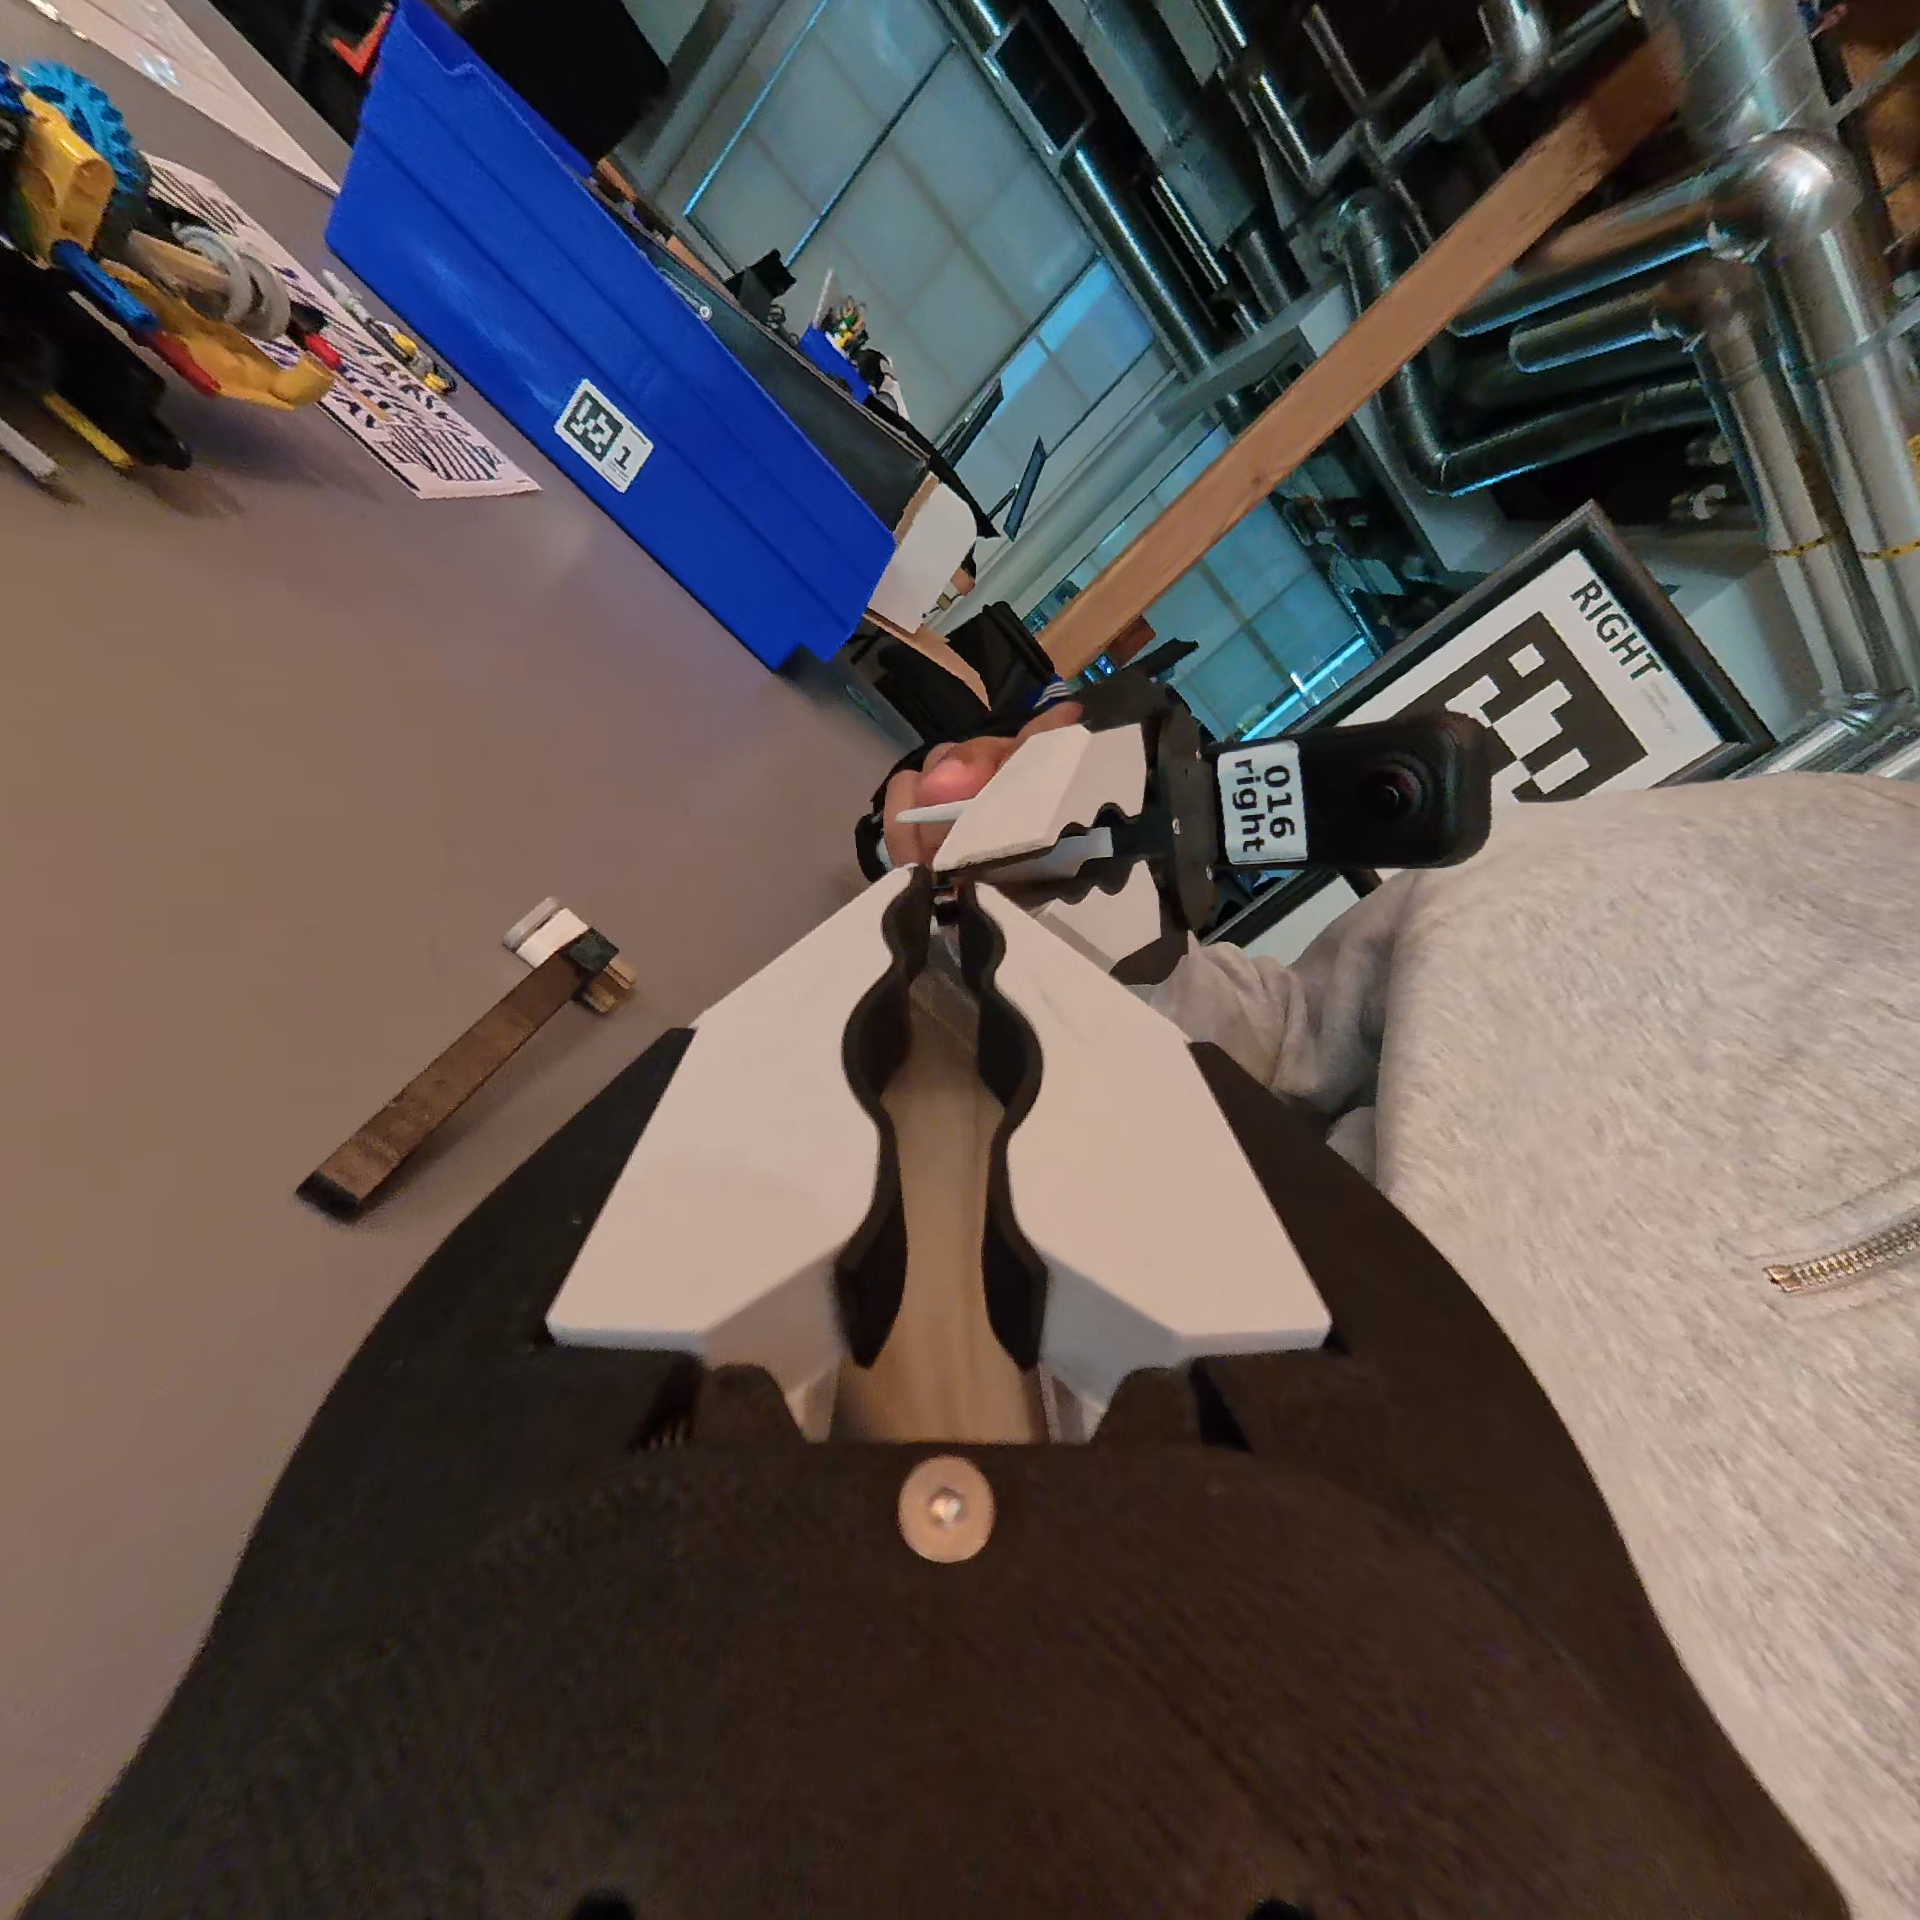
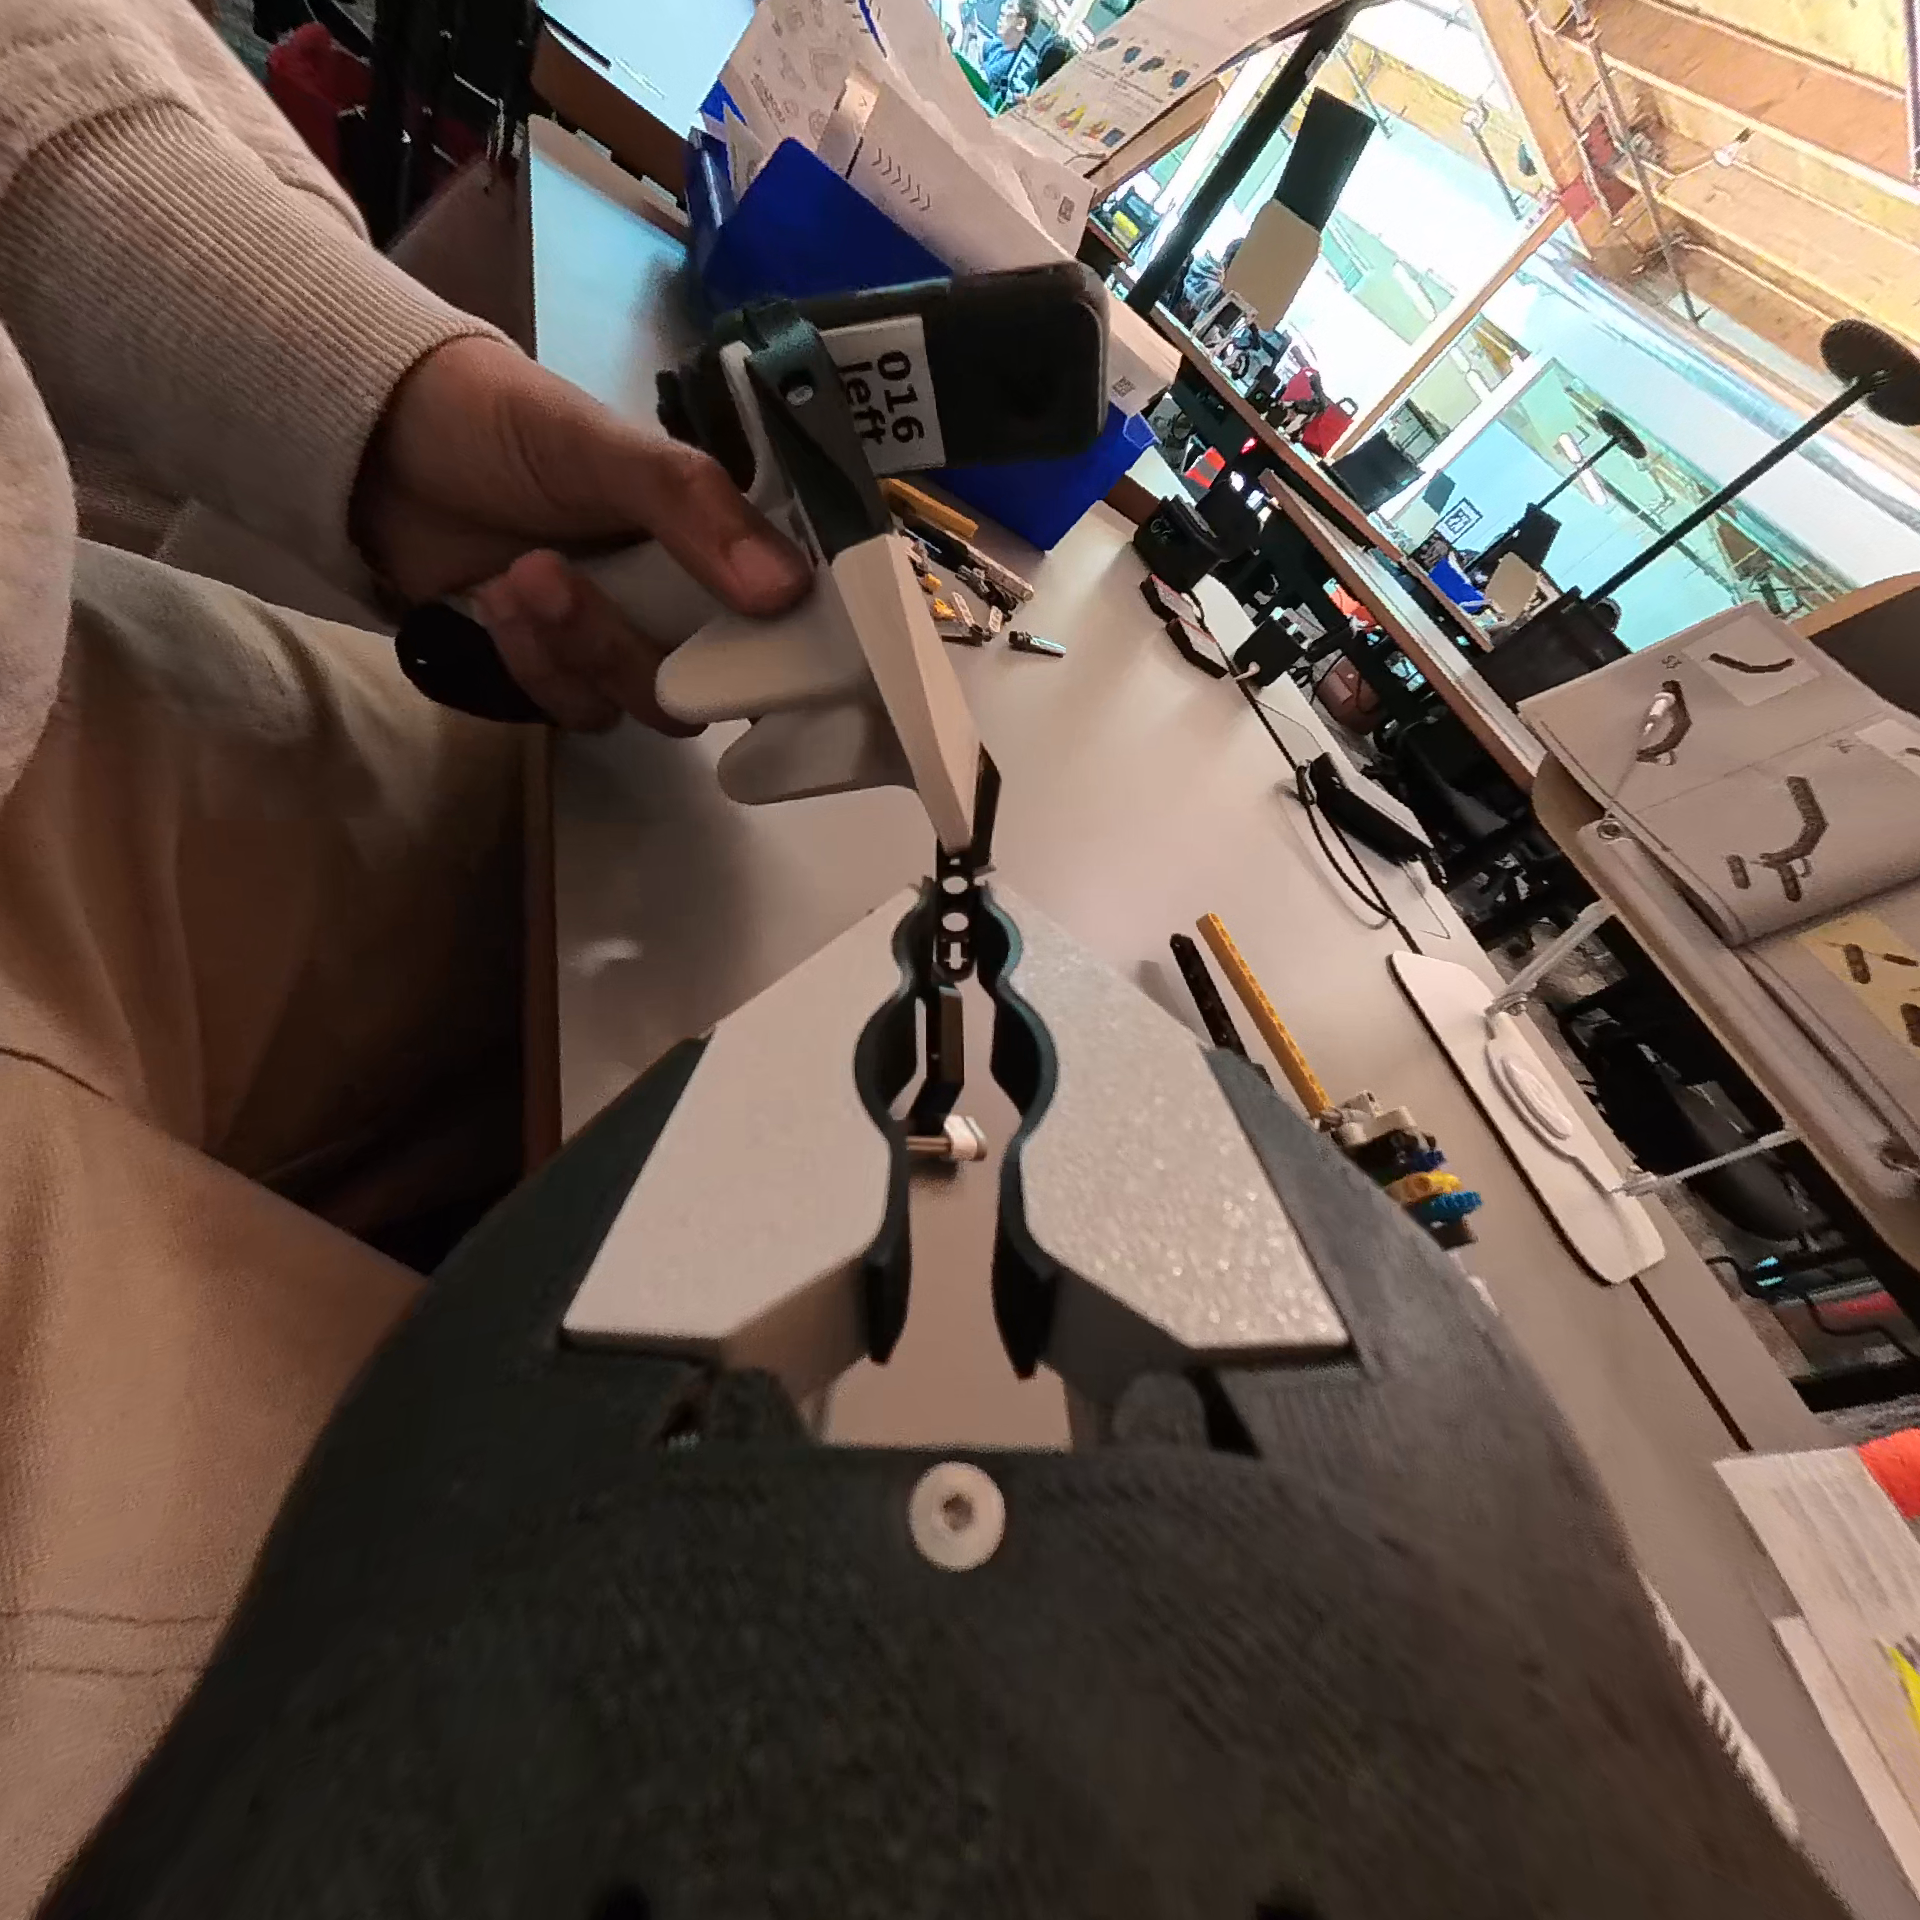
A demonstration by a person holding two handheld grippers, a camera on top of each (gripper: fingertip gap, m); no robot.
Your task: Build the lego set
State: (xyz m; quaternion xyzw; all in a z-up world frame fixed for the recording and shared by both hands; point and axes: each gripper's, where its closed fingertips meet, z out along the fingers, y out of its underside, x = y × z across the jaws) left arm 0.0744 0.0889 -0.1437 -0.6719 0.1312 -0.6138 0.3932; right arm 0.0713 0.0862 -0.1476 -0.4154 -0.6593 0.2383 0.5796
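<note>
My right gripper (image 2: 951,899) is shut on a black lego beam (image 2: 951,940) with holes. The beam runs back between the fingers to a grey and white pin (image 2: 220,1143) at its rear end. My left gripper (image 2: 966,831) comes down from above and is pinched on the beam's front tip. In the left wrist view the left gripper (image 1: 940,883) is closed tip to tip against the right gripper (image 1: 923,844), and only a sliver of the black piece (image 1: 945,906) shows. A part-built yellow, blue and black lego model (image 1: 114,270) stands far left on the table.
A blue bin (image 1: 623,364) stands at the back of the grey table (image 1: 312,779). A dark long beam (image 1: 457,1070) with a white piece at its end lies on it. Yellow and black long beams (image 2: 1252,1008), a small assembly (image 2: 1392,1153), loose pieces (image 2: 977,608) and an open instruction booklet (image 2: 1766,790) lie to the right. Both grippers' tips are close together, under 4 cm apart.
</note>
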